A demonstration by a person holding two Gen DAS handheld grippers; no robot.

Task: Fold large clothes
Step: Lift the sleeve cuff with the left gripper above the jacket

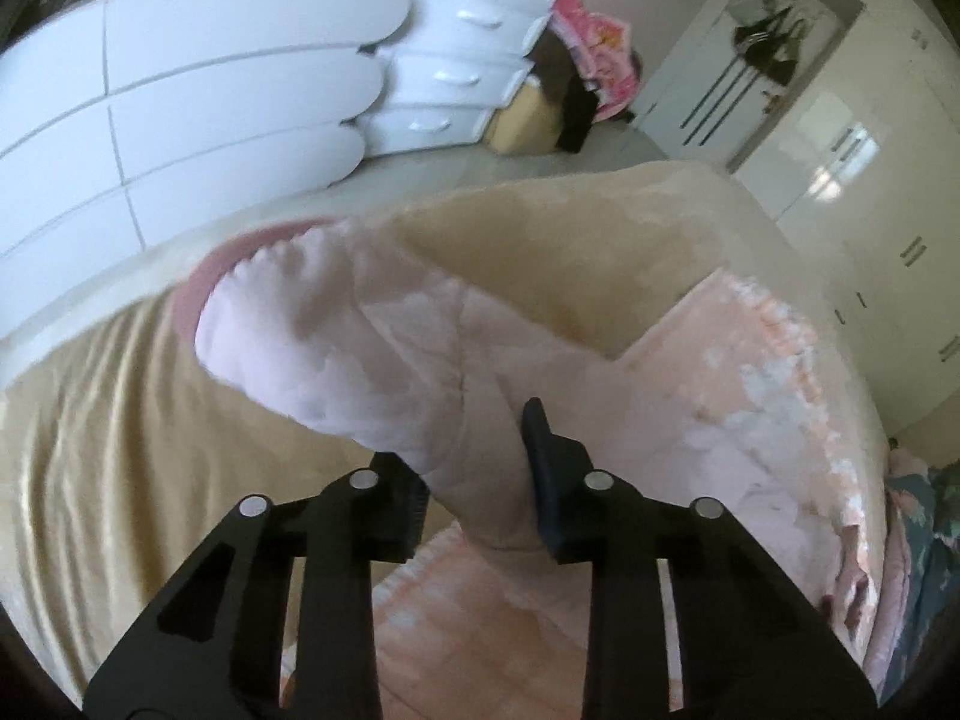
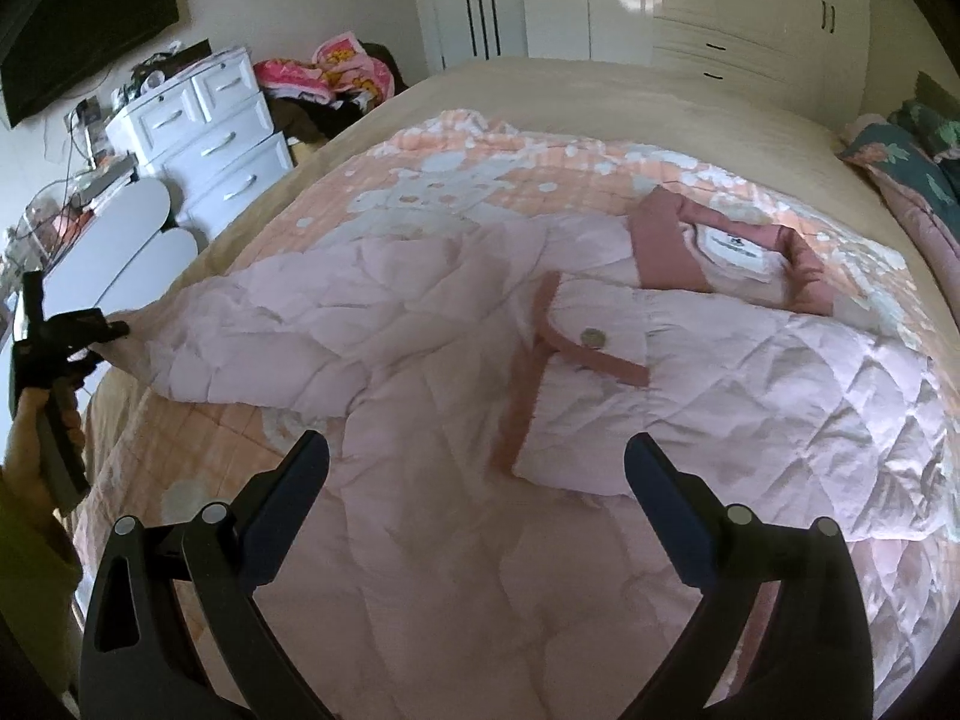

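Your left gripper (image 1: 477,474) was clamped on the pale pink quilted sleeve (image 1: 336,348) of the jacket (image 2: 420,330), its two black fingers (image 1: 543,474) pinching a gathered fold of the cloth so that the sleeve stood up off the bed and stretched away from the camera toward its darker pink cuff (image 1: 198,294). In the right wrist view that same gripper (image 2: 105,330) showed at the far left edge, your hand (image 2: 33,450) wrapped around its handle, with the sleeve's end drawn out past the edge of the blanket.

Your right gripper (image 2: 477,468) hung released above the jacket's lower body, jaws wide apart with nothing between them (the fabric lay flat well beneath them).

The jacket lay spread across the peach-and-white patterned blanket (image 2: 456,180), its dusty-pink collar (image 2: 666,240) toward the far right with a white label inside it, and its other sleeve folded across the chest, ending in a pink-trimmed cuff with a round button (image 2: 592,337). The blanket covered the middle of a bed with a beige sheet (image 2: 600,90).

Beyond the bed stood a white drawer unit (image 2: 210,144), a heap of pink and dark clothes (image 2: 336,78) beside it, and glossy cream wardrobes (image 2: 750,6) along the back wall. A dark floral pillow (image 2: 900,162) sat at the bed's right edge.
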